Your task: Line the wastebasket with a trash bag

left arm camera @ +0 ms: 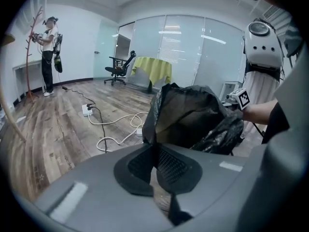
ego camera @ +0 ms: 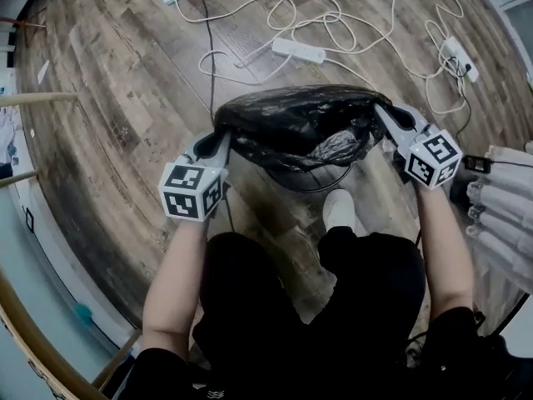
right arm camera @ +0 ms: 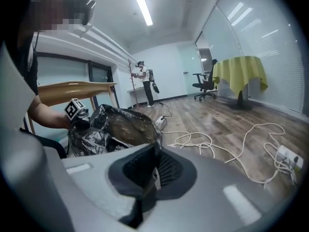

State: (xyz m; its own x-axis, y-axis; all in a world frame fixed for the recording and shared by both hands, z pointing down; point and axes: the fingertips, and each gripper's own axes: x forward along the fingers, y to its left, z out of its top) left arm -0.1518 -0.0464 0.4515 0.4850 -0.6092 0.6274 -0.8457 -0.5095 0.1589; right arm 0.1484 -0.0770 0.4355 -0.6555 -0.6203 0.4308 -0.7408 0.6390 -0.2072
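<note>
Stretching between the two grippers, the black trash bag (ego camera: 300, 123) hung with its mouth pulled wide, just above the dark round rim of what looked like the wastebasket (ego camera: 310, 187), most of which was hidden under the plastic. The left gripper (left arm camera: 155, 151) had its jaws pressed together on the bag's edge at one end, a fold of film pinched between the pads. The right gripper (right arm camera: 153, 161) was clamped the same way on the opposite edge. A white shoe (ego camera: 337, 209) stood just beside the rim on the near side. Beyond the bag, white cables (ego camera: 333, 23) looped across the wooden floor (ego camera: 125, 98) between power strips (ego camera: 298, 51). Farther off, in the gripper views, a person (left arm camera: 48, 52) stood by a coat stand (left arm camera: 33, 57) at the white wall, and an office chair (left arm camera: 119, 69) stood near a table under a yellow cloth (left arm camera: 153, 69)
</note>
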